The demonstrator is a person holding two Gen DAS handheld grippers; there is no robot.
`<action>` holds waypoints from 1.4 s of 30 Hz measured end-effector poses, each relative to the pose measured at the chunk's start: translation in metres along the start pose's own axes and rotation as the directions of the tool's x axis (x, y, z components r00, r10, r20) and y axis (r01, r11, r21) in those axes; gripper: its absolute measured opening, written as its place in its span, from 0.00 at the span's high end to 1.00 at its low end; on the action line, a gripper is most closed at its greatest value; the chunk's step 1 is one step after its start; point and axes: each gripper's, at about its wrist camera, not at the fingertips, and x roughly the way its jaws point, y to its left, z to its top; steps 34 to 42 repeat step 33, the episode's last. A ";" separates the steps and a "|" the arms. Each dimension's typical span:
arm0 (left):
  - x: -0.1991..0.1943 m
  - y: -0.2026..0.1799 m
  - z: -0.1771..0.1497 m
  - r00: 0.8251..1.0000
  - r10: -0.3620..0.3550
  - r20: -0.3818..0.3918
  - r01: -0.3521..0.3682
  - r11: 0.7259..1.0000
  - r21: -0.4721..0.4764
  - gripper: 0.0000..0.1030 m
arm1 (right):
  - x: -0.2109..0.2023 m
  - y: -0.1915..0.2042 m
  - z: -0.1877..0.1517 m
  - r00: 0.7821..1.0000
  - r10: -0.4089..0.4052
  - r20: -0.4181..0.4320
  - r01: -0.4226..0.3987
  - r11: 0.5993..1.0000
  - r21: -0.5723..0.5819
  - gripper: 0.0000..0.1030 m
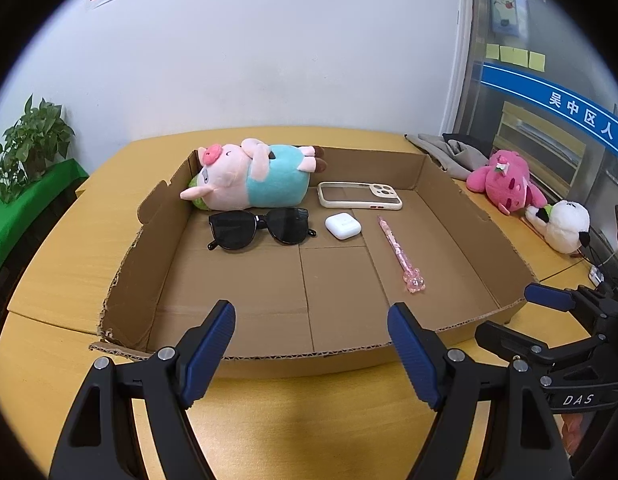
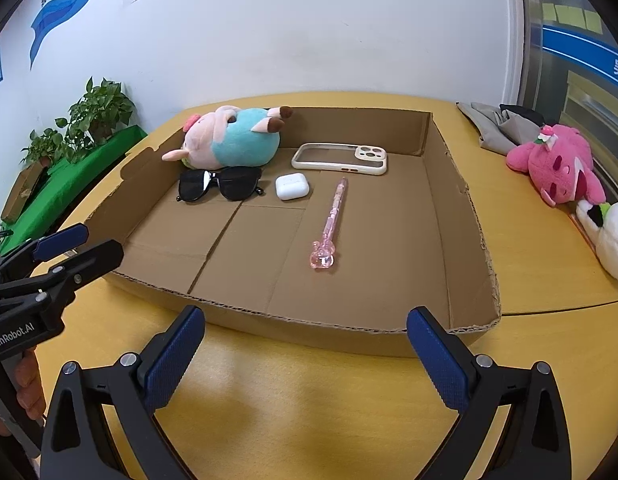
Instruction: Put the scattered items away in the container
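A shallow cardboard tray [image 1: 465, 204] [image 2: 449, 184] lies on the yellow table. Inside it lie a pink pig plush in a blue shirt [image 1: 253, 176] [image 2: 233, 138], black sunglasses [image 1: 261, 228] [image 2: 219, 184], a beige phone case [image 1: 359, 196] [image 2: 341, 158], a white earbud case [image 1: 343, 226] [image 2: 292, 187] and a pink pen [image 1: 399, 254] [image 2: 331, 222]. My left gripper [image 1: 311, 320] [image 2: 95, 242] hangs open over the tray's near edge, nothing between its blue pads. My right gripper [image 2: 305, 324] [image 1: 511, 312] is open too, in front of the tray.
A pink plush [image 1: 505, 182] [image 2: 557, 168] and a white plush [image 1: 561, 224] [image 2: 611, 236] lie on the table to the right of the tray, with grey cloth [image 1: 449, 152] [image 2: 497, 124] behind. Potted plants [image 1: 29, 140] [image 2: 93, 116] stand on a green surface at the left.
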 end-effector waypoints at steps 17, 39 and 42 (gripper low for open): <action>-0.010 -0.001 -0.009 1.000 0.015 -0.019 -0.015 1.000 -0.004 0.24 | -0.004 0.012 -0.006 1.000 -0.004 -0.006 0.004 1.000 -0.009 0.01; -0.005 -0.002 -0.016 0.996 0.054 -0.065 -0.055 0.998 -0.018 0.23 | -0.005 0.009 -0.012 1.000 -0.016 -0.020 0.016 1.000 0.002 0.00; -0.005 -0.002 -0.016 0.996 0.054 -0.065 -0.055 0.998 -0.018 0.23 | -0.005 0.009 -0.012 1.000 -0.016 -0.020 0.016 1.000 0.002 0.00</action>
